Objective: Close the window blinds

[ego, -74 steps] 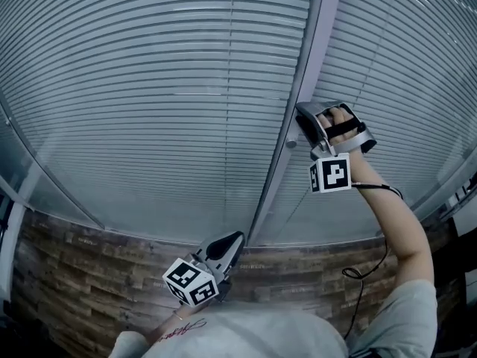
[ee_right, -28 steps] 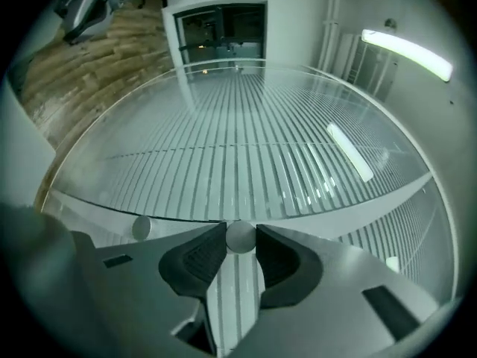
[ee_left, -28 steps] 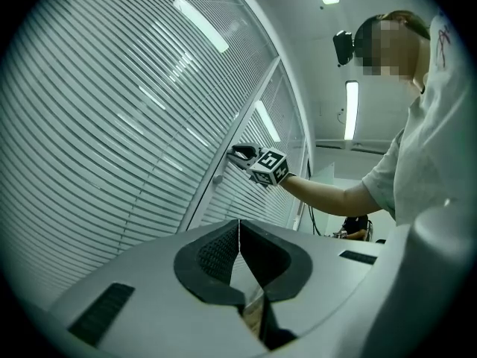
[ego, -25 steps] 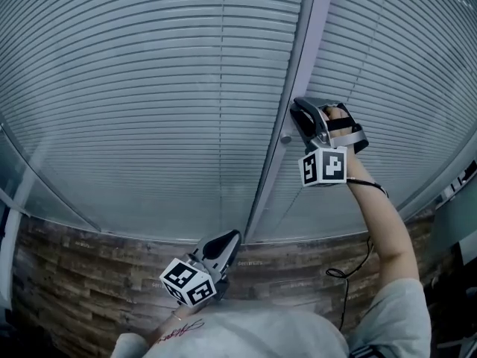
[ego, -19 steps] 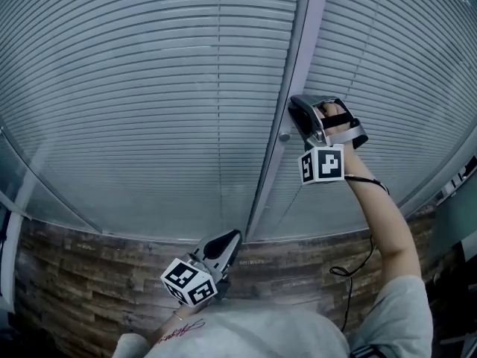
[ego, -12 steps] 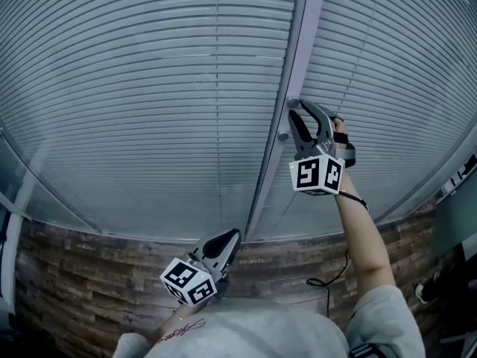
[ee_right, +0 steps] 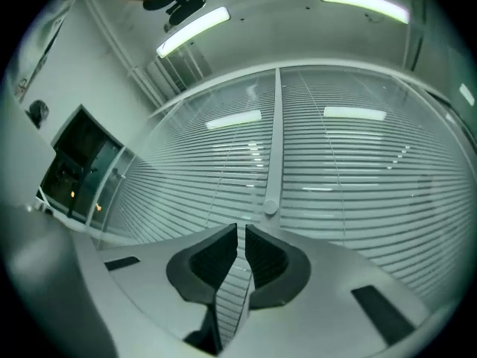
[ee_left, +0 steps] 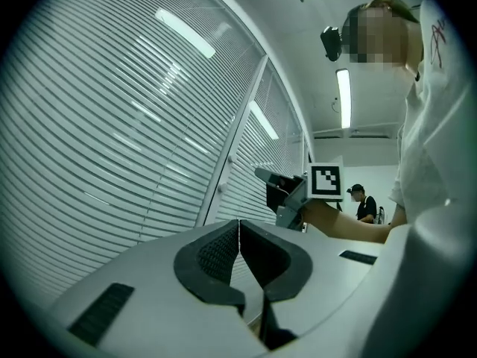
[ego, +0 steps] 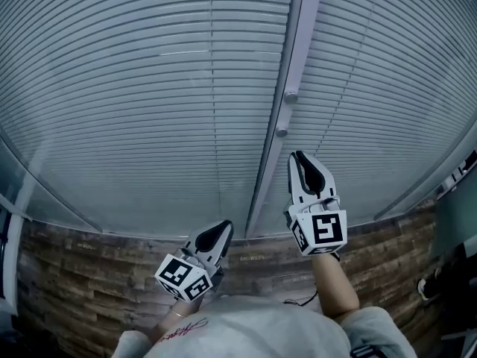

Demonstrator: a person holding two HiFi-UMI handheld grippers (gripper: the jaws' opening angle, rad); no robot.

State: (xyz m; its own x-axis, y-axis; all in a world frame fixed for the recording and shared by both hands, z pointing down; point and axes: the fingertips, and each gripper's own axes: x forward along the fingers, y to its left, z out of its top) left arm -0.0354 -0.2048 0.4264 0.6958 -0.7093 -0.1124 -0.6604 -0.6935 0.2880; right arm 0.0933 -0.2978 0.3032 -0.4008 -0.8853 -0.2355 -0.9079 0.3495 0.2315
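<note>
Blinds [ego: 149,88] ahead of left gripper [ego: 223,227], right gripper [ego: 299,156], empty jaws just closing

Left gripper [ego: 222,227], jaws together; right gripper [ego: 299,159] beside it, empty jaws just closing to a slit.

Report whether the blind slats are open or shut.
Shut: the slats overlap flat on both sides of the frame post, with nothing showing through them.

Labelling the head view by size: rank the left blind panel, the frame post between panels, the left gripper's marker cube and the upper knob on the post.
1. left blind panel
2. frame post
3. marker cube on the left gripper, though nearness enlarges it
4. upper knob
</note>
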